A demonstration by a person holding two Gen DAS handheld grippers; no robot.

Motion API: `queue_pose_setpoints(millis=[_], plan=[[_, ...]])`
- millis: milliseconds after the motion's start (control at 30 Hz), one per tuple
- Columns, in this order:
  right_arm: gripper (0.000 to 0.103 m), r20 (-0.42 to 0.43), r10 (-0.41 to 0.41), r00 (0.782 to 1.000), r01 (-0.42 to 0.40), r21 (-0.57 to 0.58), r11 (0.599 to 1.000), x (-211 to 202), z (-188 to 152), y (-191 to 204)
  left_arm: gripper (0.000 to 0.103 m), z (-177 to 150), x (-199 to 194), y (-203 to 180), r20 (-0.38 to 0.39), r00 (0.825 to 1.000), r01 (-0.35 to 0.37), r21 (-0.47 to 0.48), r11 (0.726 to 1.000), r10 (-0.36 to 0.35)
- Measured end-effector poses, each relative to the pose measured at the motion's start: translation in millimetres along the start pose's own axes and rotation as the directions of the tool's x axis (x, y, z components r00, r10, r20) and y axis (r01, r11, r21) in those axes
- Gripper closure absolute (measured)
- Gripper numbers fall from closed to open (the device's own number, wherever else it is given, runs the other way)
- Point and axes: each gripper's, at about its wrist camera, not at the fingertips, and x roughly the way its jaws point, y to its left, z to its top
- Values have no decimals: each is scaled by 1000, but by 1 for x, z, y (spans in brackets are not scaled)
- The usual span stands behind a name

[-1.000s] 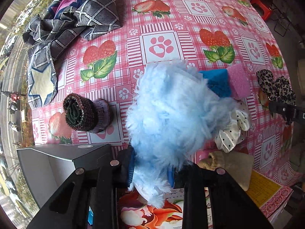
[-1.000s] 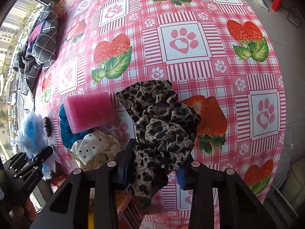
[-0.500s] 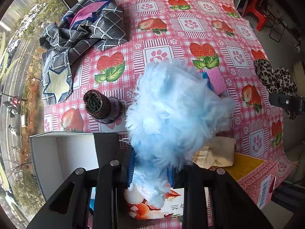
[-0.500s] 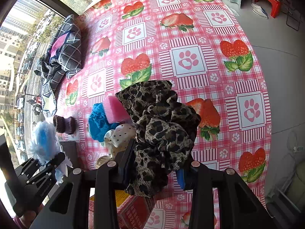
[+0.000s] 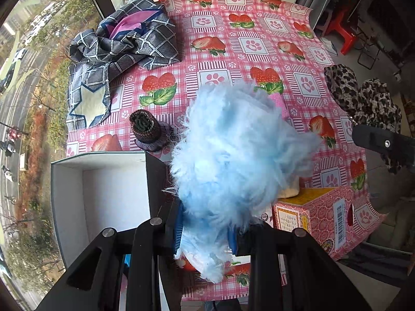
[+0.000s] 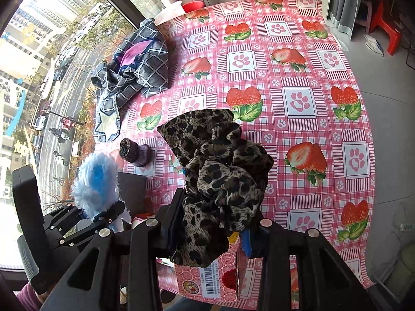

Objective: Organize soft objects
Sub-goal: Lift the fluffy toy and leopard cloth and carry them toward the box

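- A table [image 6: 311, 83] under a pink checked cloth printed with strawberries and paw prints stood beside a large window; street, trees and tall buildings showed through the glass.
- Grey floor to the right, with a red plastic stool [image 6: 389, 33] and a curtain edge near the far corner.
- A crumpled grey-and-blue checked cloth [image 5: 129, 44] lay at the window side of the table, well apart from both tools.
- A small dark knitted piece [image 5: 146, 132] sat on the cloth near an open white box [image 5: 114, 181], whose dark flap stood up beside it.
- A pink printed carton [image 5: 316, 215] with a barcode stood at the near table edge.
- Left gripper [image 5: 206, 235]: jaws clamped on the fluffy blue tuft [image 5: 233, 150], held above the table between the white box and the carton.
- Right gripper [image 6: 215, 230]: jaws clamped on the leopard-print scrunchie [image 6: 220, 171], which bunched up past the fingertips, above the carton's corner.
- The two held pieces were well apart; each tool appeared at the edge of the other's view.
- The blue tuft covered most of what lay behind it: only a pink sponge corner [image 5: 278, 103] and a beige scrap [image 5: 289, 191] peeked out.
- Pads of both tools were largely buried in fabric.
- A hand in a purplish sleeve [image 6: 26, 292] was cut off at the frame's lower left.
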Motion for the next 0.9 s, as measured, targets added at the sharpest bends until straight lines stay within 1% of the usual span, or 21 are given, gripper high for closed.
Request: queue_pose_setpoints(millis=[233, 467, 567, 733, 900], plan=[[64, 18, -45, 999, 46, -9, 999, -20, -31, 12, 73, -32, -13, -5, -9, 1000, 27, 30, 999, -27], [64, 16, -82, 997, 82, 10, 997, -27, -63, 15, 73, -63, -16, -22, -31, 999, 44, 134, 990, -40], [64, 9, -109, 994, 109, 11, 994, -29, -78, 17, 73, -70, -20, -26, -26, 999, 47, 164, 985, -43], [64, -4, -154, 988, 154, 1, 988, -31, -105, 20, 73, -73, -28, -20, -5, 999, 45, 160, 986, -45], [64, -27, -162, 986, 162, 12, 987, -31, -129, 22, 73, -80, -30, -14, -3, 999, 45, 155, 987, -45]])
